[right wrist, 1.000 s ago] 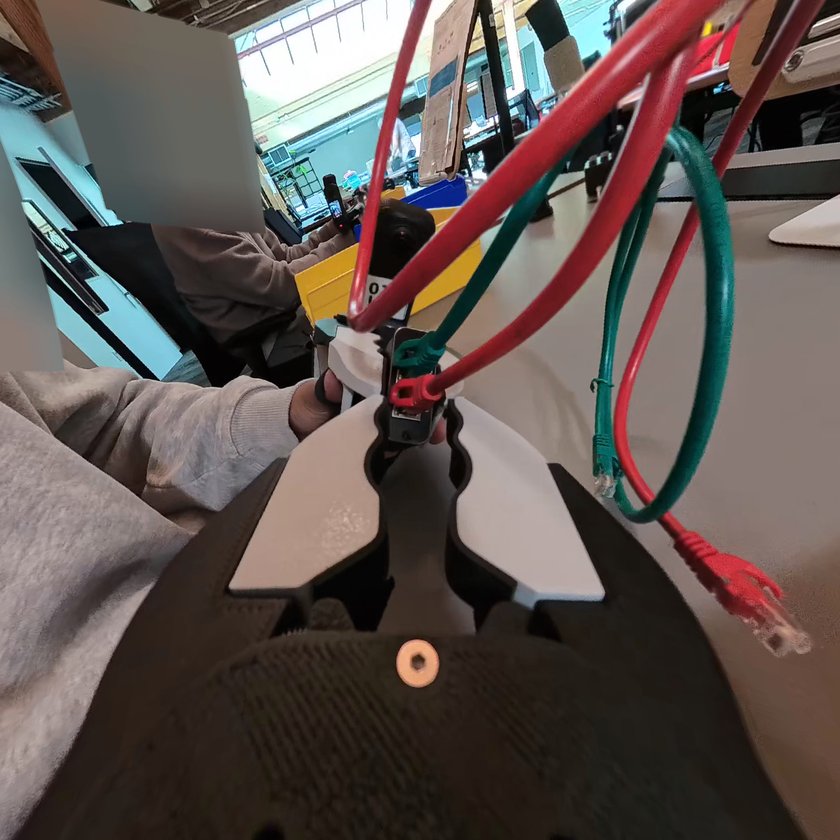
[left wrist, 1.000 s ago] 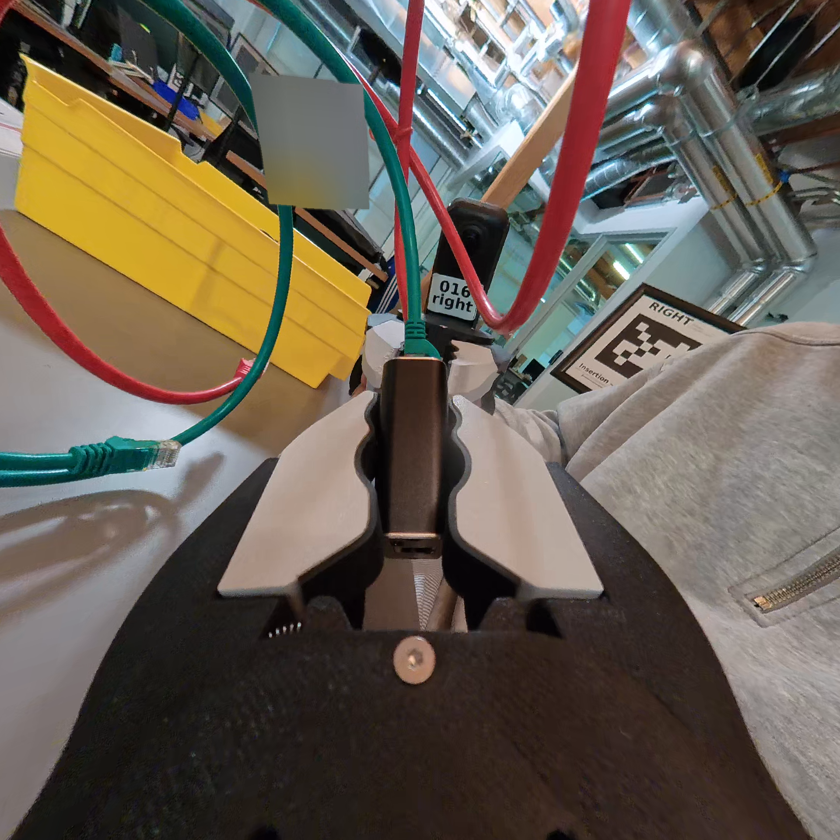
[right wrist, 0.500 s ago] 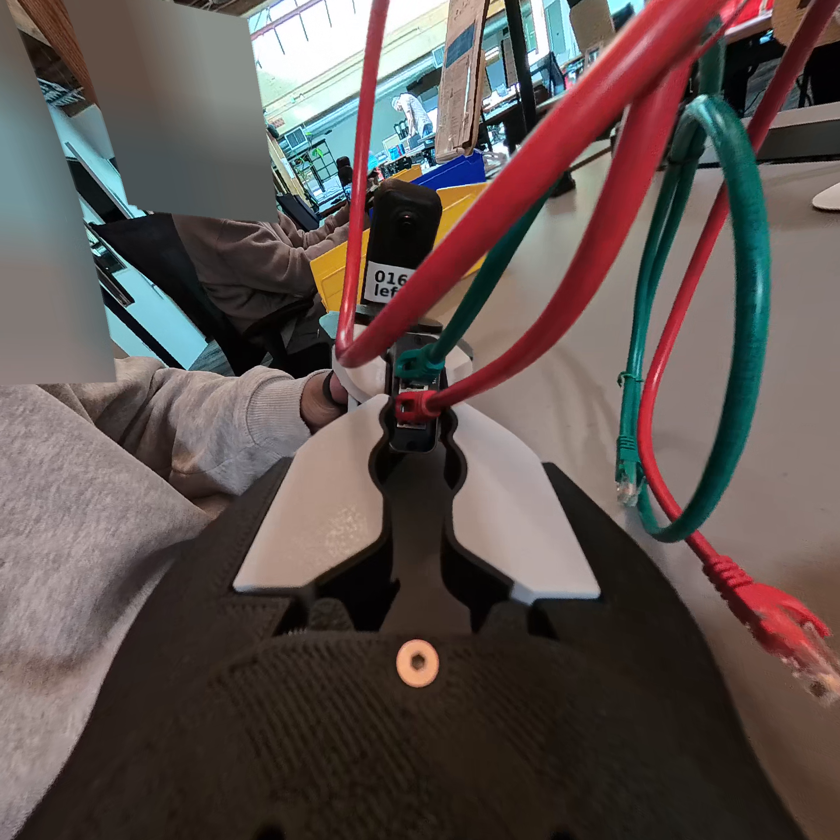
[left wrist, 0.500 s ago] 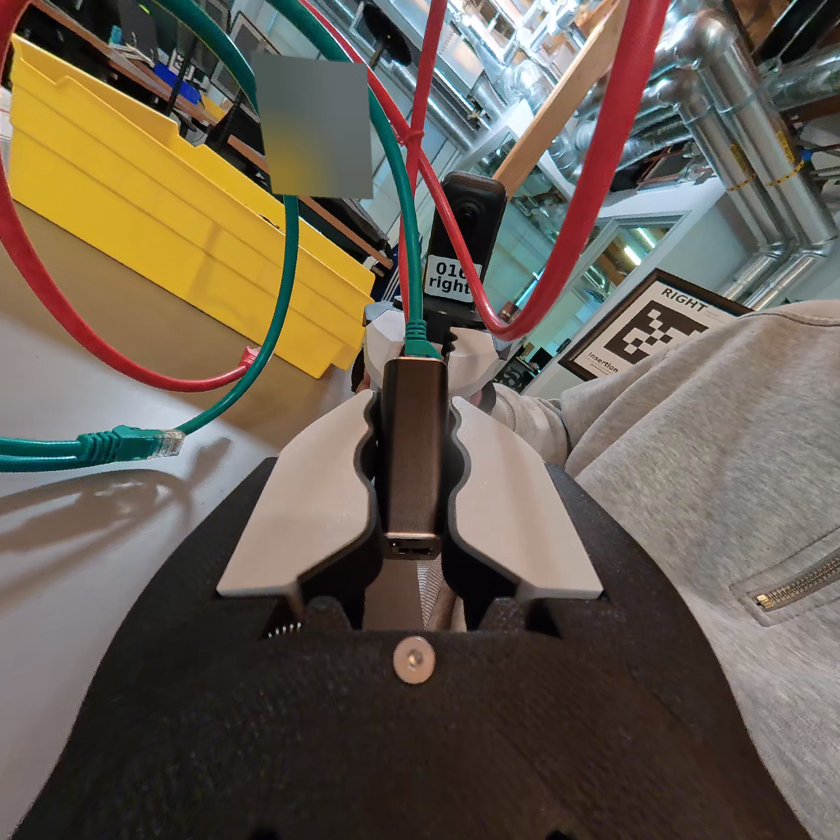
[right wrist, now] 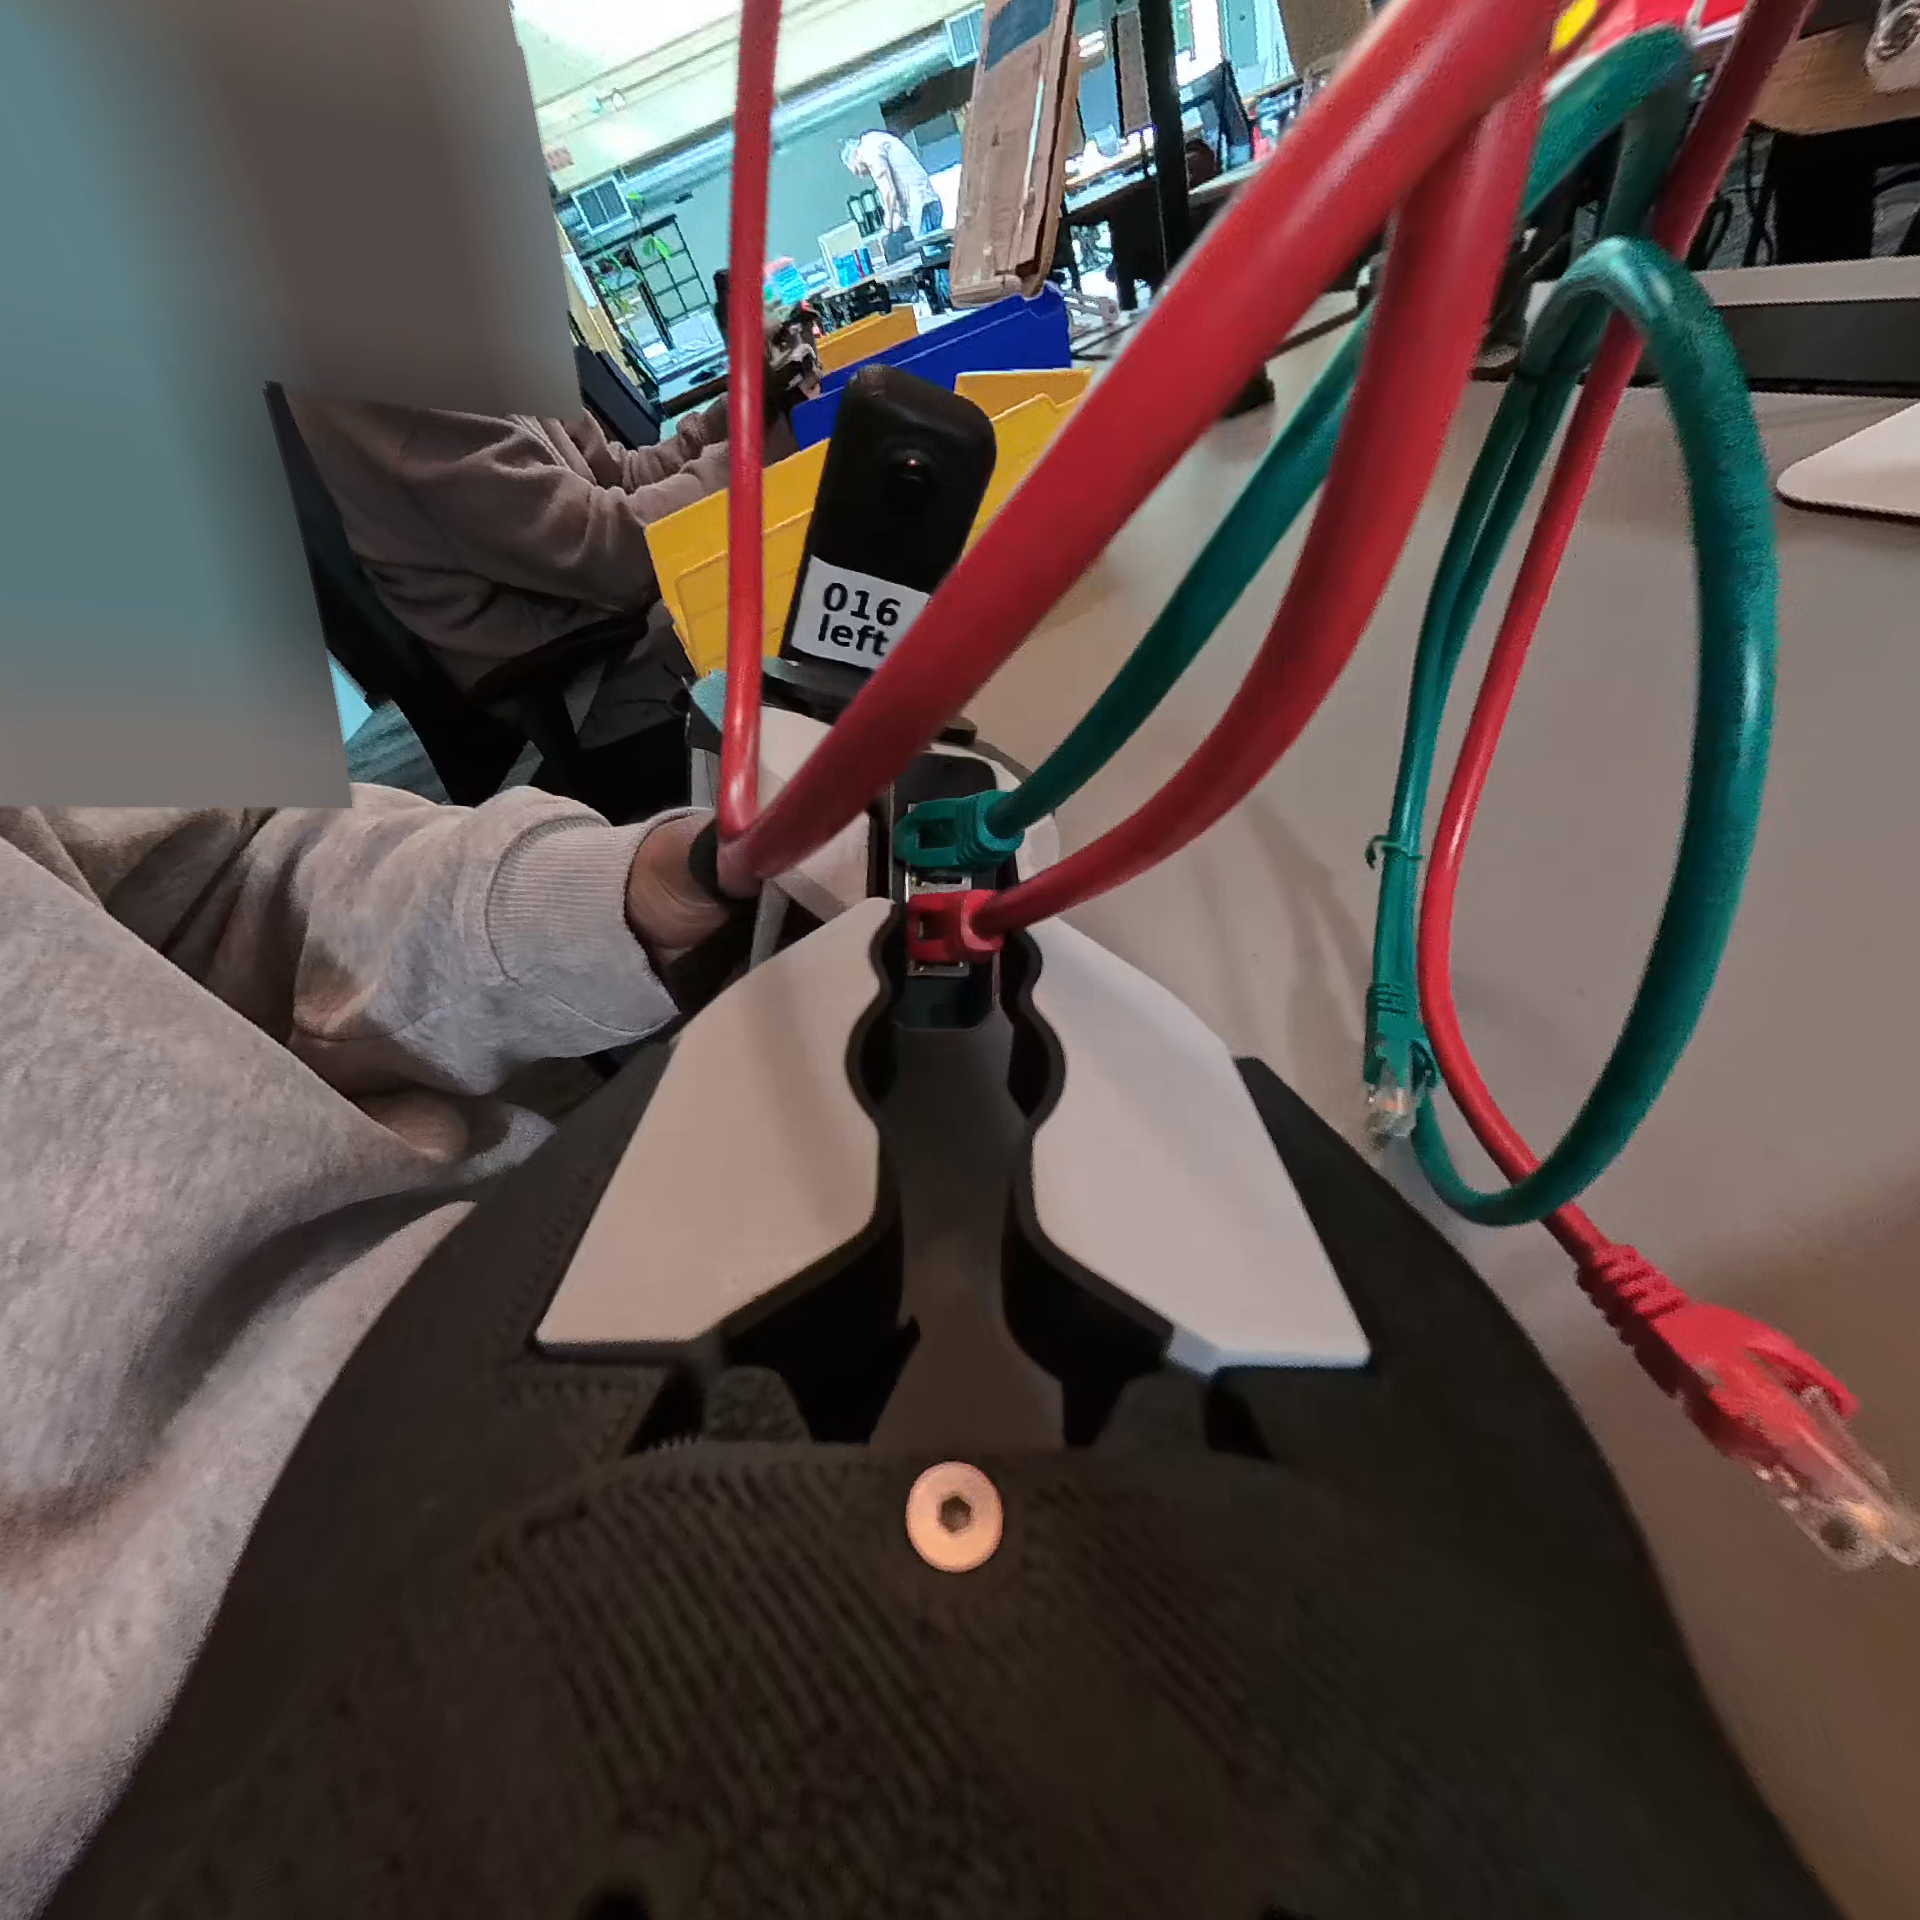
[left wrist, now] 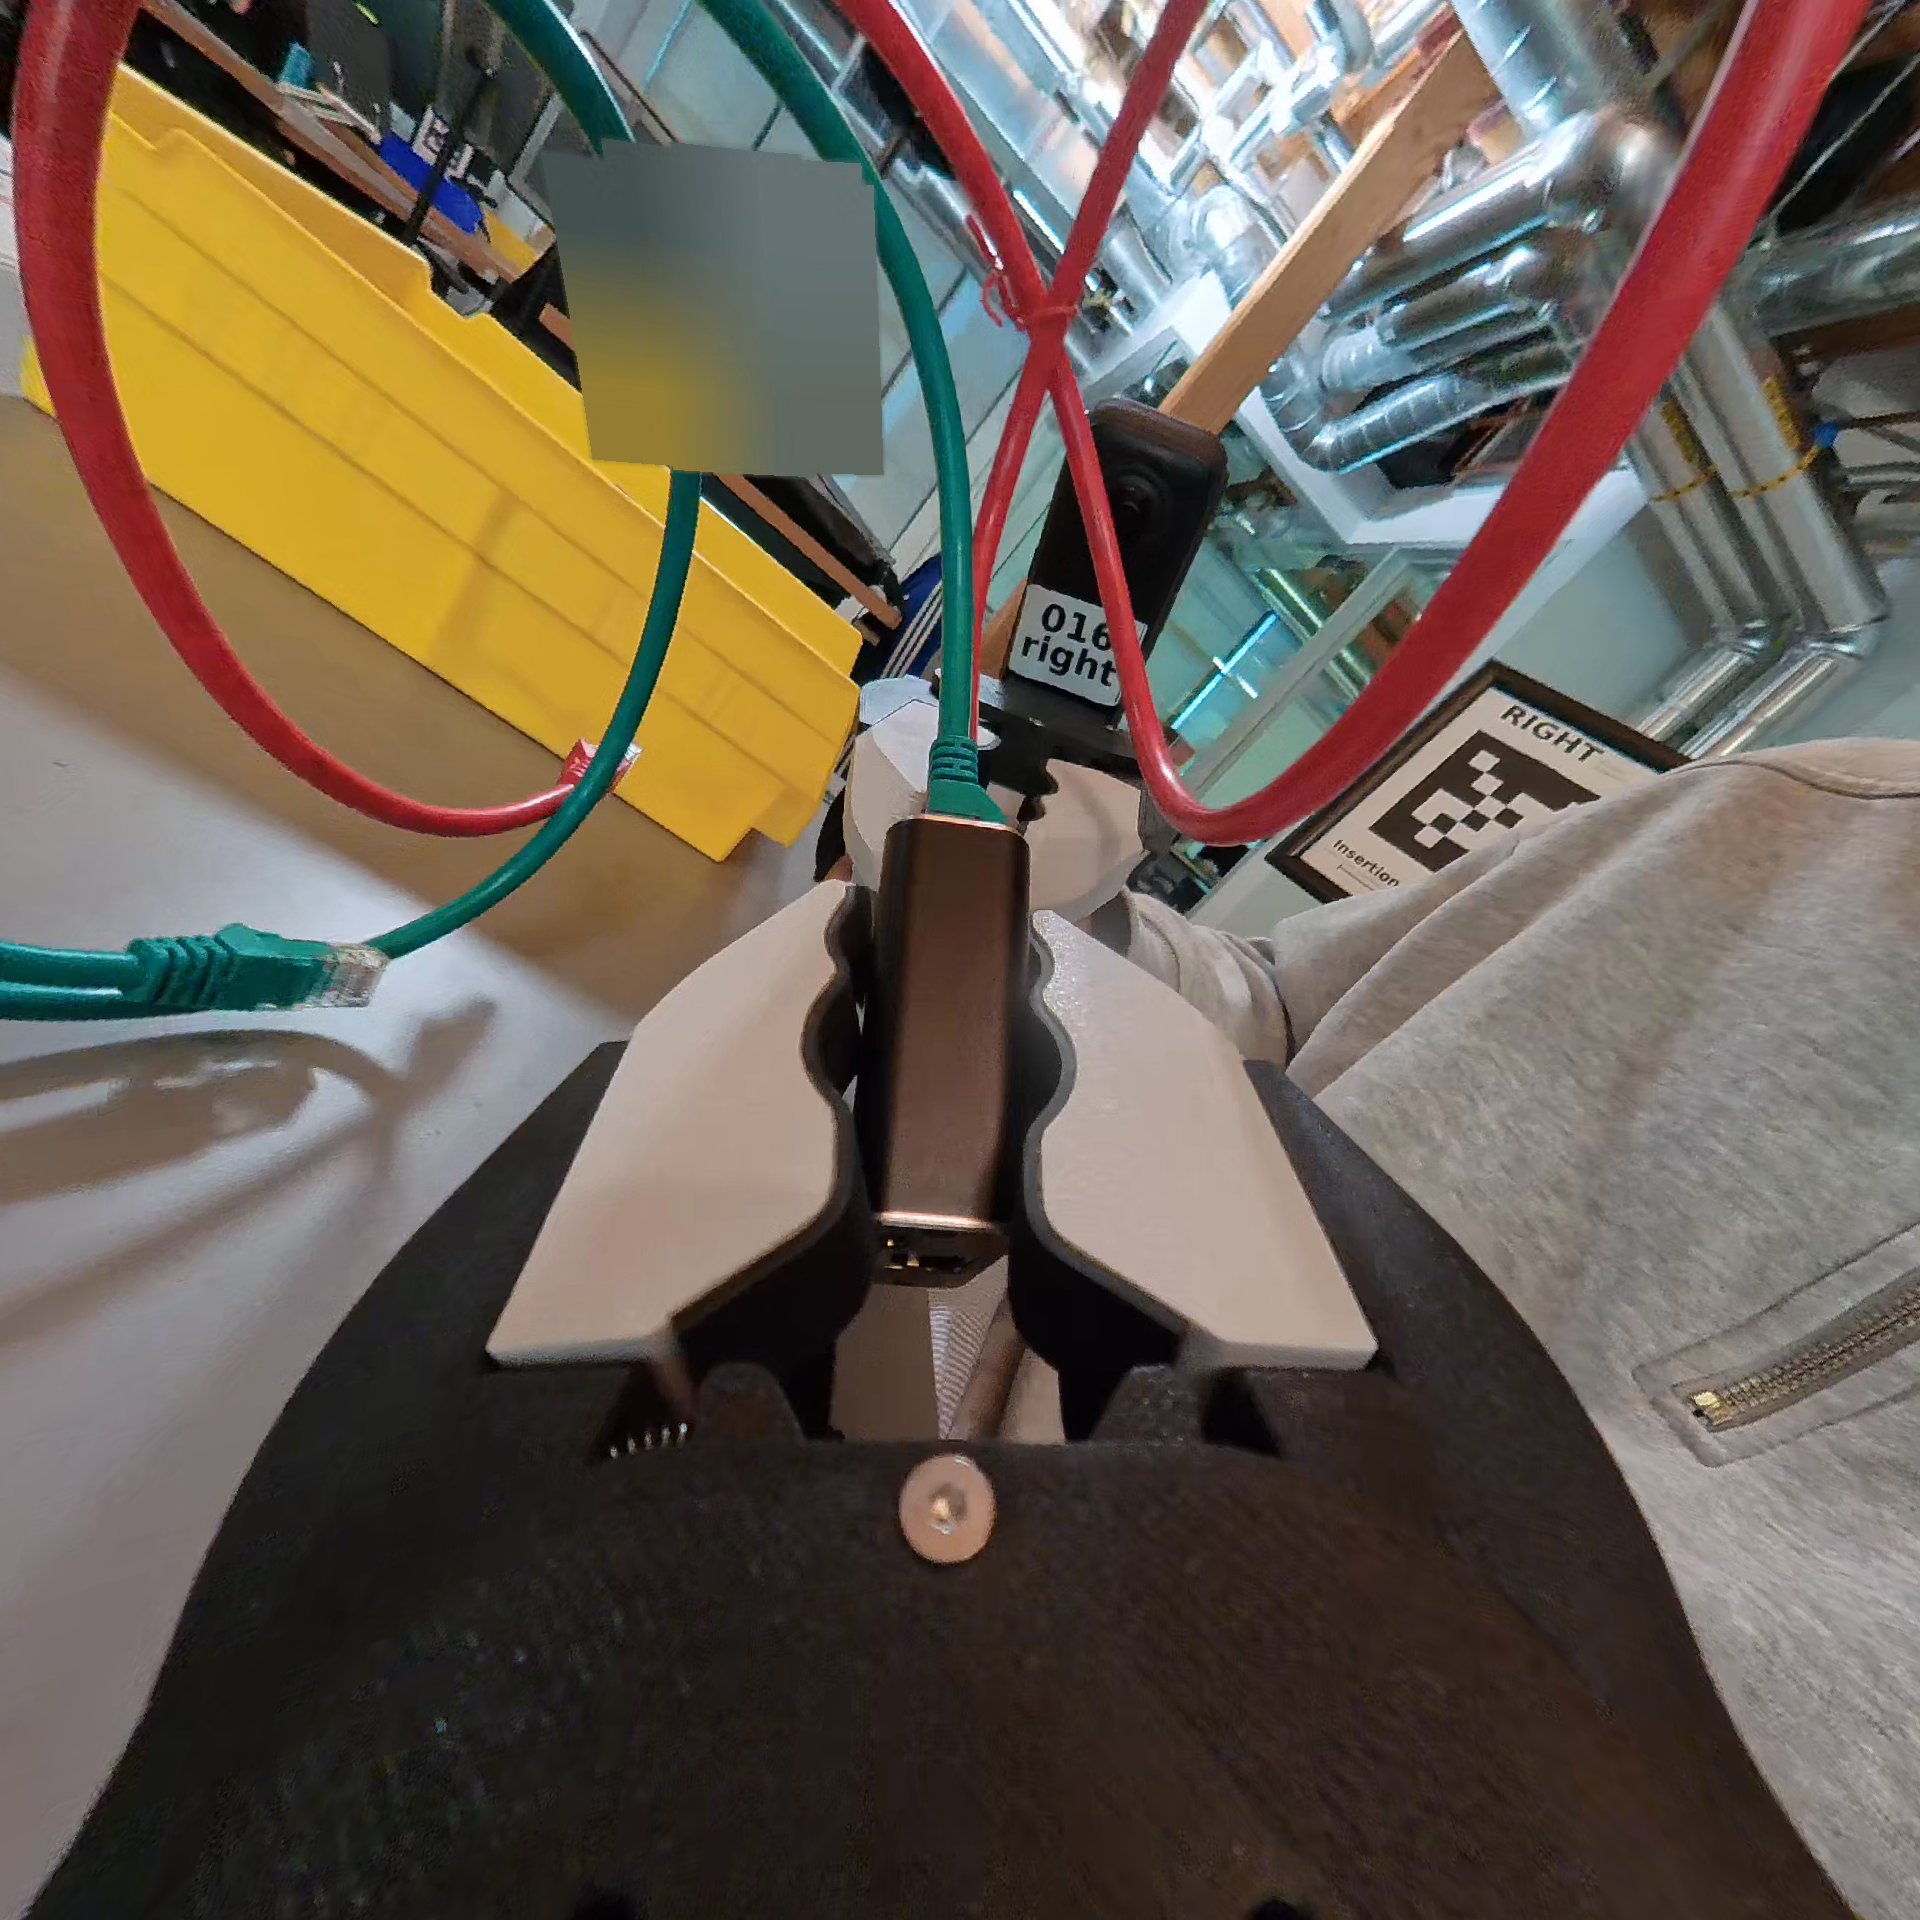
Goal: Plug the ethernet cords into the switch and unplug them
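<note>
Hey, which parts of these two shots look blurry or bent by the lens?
Right wrist view: the loose red plug at the frame edge is smeared, while the switch stays sharp. Left wrist view: the grey sleeve is soft, the table carries cable shadows, and the yellow bin bows from wide-angle distortion.

My two wrist cameras face each other at close range, each looking along its own tool; both share the switch (left wrist: 940,1023) and the looping cords above the tabletop (left wrist: 208,1195).
</note>
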`<state>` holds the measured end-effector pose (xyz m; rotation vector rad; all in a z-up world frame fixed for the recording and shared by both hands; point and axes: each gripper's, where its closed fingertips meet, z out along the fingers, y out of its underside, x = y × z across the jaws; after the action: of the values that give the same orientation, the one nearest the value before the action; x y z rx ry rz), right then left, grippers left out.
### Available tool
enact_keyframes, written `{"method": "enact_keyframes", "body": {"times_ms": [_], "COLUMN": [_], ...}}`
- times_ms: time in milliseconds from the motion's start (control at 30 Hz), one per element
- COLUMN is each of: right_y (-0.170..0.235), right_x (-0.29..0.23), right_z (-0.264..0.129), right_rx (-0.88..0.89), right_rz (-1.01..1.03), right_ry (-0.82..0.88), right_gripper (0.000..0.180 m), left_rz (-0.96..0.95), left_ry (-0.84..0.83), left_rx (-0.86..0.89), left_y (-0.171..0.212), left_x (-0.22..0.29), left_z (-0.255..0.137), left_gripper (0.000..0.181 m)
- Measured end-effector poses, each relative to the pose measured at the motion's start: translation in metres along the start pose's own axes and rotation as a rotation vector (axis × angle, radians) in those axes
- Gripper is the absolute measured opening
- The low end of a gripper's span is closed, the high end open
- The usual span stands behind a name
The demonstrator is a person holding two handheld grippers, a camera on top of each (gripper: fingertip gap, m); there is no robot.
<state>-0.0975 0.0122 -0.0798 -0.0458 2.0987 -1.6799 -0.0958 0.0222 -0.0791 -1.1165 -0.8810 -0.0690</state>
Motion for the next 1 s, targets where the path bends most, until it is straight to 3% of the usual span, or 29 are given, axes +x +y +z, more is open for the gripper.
{"method": "enact_keyframes", "body": {"times_ms": [300,1000], "right_y": [-0.002,-0.029], "right_x": [0.000,0.000], "right_z": [0.000,-0.018], "right_rx": [0.001,0.227], "right_rz": [-0.016,0.293], "right_ry": [0.042,-0.068], "right_gripper": [0.015,0.012], "left_rz": [-0.027,-0.135], "left_ry": [0.023,0.073], "left_rx": [0.012,-0.030], "left_y": [-0.001,0.007], "left_x": [0.001,0.013], "left_z": [0.000,0.023], "left_gripper": [0.027,0.028]}}
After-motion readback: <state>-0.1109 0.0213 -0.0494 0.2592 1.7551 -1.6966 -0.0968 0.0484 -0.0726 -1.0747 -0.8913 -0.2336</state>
